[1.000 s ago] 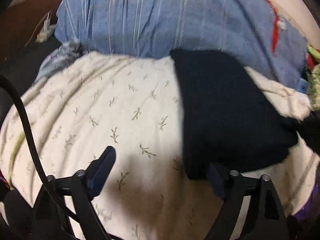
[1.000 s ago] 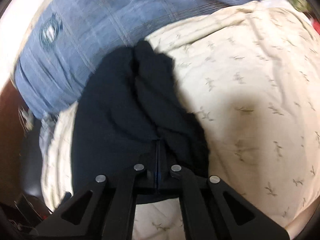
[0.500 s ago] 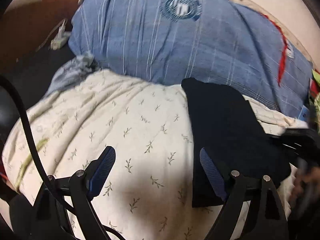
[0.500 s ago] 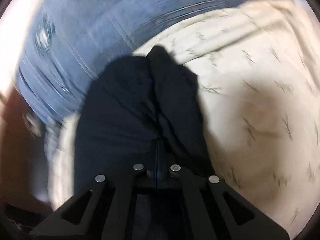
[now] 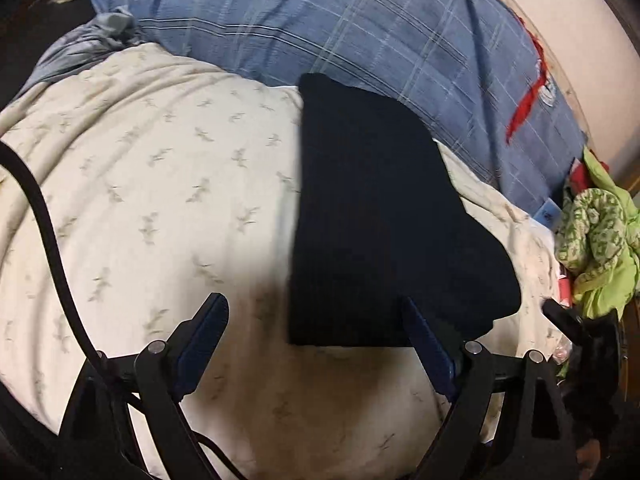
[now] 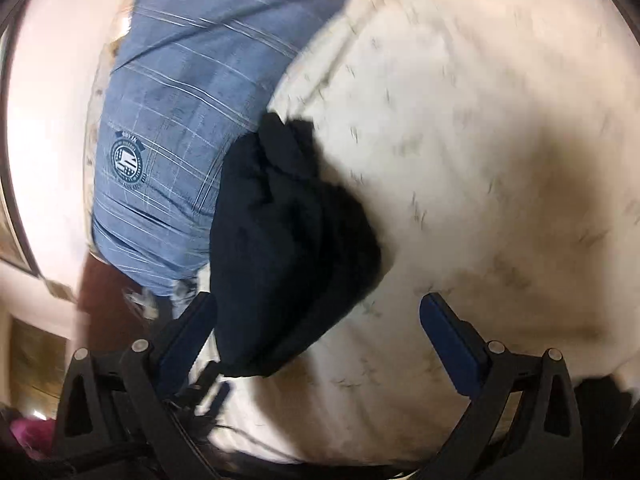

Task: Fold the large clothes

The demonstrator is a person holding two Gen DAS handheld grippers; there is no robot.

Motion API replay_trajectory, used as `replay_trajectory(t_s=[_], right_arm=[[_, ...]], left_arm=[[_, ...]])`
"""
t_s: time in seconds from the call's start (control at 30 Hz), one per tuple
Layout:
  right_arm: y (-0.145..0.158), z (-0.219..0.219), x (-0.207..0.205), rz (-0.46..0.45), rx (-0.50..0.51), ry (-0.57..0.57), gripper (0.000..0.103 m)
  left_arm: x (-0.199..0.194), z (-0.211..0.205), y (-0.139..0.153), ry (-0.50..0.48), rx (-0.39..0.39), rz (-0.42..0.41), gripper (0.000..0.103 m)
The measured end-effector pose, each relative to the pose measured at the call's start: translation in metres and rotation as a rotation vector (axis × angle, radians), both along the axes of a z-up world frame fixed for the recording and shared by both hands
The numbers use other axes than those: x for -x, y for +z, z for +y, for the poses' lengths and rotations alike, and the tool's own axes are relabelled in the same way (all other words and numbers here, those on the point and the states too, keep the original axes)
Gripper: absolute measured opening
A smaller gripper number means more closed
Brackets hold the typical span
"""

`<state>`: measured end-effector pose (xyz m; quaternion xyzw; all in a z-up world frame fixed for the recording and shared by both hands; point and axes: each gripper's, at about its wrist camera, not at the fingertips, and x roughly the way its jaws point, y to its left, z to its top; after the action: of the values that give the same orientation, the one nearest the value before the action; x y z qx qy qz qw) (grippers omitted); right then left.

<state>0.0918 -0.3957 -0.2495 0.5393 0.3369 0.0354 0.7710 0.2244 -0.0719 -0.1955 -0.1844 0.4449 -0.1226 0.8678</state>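
Black folded garment (image 5: 384, 232) lies flat on the cream leaf-print bedspread (image 5: 152, 184), in the left wrist view filling the middle toward 3 o'clock. Its left edge runs straight from 12 toward 6 o'clock and its near edge is square, while its right edge bulges outward near 4 o'clock. Its far corner touches the blue plaid pillow (image 5: 360, 28), which lies across the head of the bed at 12 o'clock. From 7 to 11 o'clock the bedspread is bare cloth, the widest open room around the garment. At 3 o'clock a crumpled green patterned cloth (image 5: 596, 236) sits just past the edge of the bedspread, close to the garment's bulging side.

The left gripper (image 5: 316, 344) is spread wide and holds nothing. Its right finger overlaps the garment's near right corner in the picture; whether it touches cannot be told. Its left finger stands over bare bedspread at 7 o'clock. A black cable (image 5: 44, 216) curves up the left side.

In the right wrist view, which is blurred, the black folded garment (image 6: 288, 248) sits left of centre, bunched, with the blue plaid pillow (image 6: 176, 120) beyond it at 10 o'clock and the cream leaf-print bedspread (image 6: 480, 140) stretching bare from 1 to 5 o'clock. The right gripper (image 6: 318, 326) is likewise spread wide with nothing clamped. Its left finger is just beside the garment's near edge at 7 o'clock, and the other is over bedspread, well apart from it.
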Motion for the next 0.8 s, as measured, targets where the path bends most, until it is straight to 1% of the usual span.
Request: replay_trajectory(t_s=[0.07,0.1,0.17,0.23,0.27,0.33,0.4,0.47,0.53,0.6,0.63,0.67,0.7,0.73,0.77,0.8], right_arm=[[-0.002,0.007,-0.016,-0.014,-0.024,0.012,0.102],[-0.004,0.008,-0.022,-0.013,-0.021,0.014,0.102],[-0.009,0.008,-0.035,0.003,-0.001,0.012,0.101],[-0.018,0.007,-0.045,0.024,-0.016,0.008,0.099],[-0.018,0.006,-0.045,0.009,-0.022,-0.005,0.083],[-0.017,0.009,-0.050,-0.012,-0.044,0.030,0.044],[-0.022,0.009,-0.047,-0.033,-0.117,0.038,0.043],[-0.030,0.010,-0.041,-0.071,-0.252,0.038,0.036],[-0.033,0.016,-0.034,-0.116,-0.393,0.037,0.035],[-0.031,0.024,-0.026,-0.167,-0.506,0.033,0.033],[-0.030,0.029,-0.022,-0.192,-0.557,0.033,0.033],[-0.029,0.033,-0.021,-0.204,-0.574,0.041,0.033],[-0.026,0.034,-0.021,-0.202,-0.551,0.031,0.033],[-0.020,0.035,-0.021,-0.181,-0.447,0.024,0.033],[-0.016,0.035,-0.022,-0.157,-0.364,0.027,0.033],[-0.012,0.035,-0.024,-0.128,-0.249,0.033,0.033]], left_arm=[[-0.007,-0.008,-0.001,0.003,-0.021,-0.007,0.092],[-0.010,-0.011,-0.003,0.004,-0.034,-0.013,0.094],[-0.019,-0.017,-0.011,0.004,-0.078,-0.006,0.098],[-0.025,-0.021,-0.019,-0.012,-0.119,0.000,0.099],[-0.025,-0.021,-0.022,-0.017,-0.135,-0.008,0.099],[-0.020,-0.019,-0.023,-0.006,-0.169,-0.034,0.099],[-0.015,-0.014,-0.019,0.014,-0.181,-0.063,0.099],[-0.012,-0.008,-0.012,0.046,-0.188,-0.091,0.099],[-0.011,0.001,-0.002,0.074,-0.188,-0.118,0.097],[-0.010,0.017,0.014,0.126,-0.179,-0.167,0.097],[-0.009,0.027,0.020,0.154,-0.171,-0.193,0.098],[-0.009,0.036,0.025,0.172,-0.162,-0.208,0.098],[-0.010,0.041,0.026,0.171,-0.154,-0.198,0.098],[-0.010,0.048,0.022,0.151,-0.128,-0.168,0.098],[-0.010,0.051,0.018,0.137,-0.105,-0.143,0.098],[-0.007,0.054,0.011,0.127,-0.072,-0.110,0.098]])
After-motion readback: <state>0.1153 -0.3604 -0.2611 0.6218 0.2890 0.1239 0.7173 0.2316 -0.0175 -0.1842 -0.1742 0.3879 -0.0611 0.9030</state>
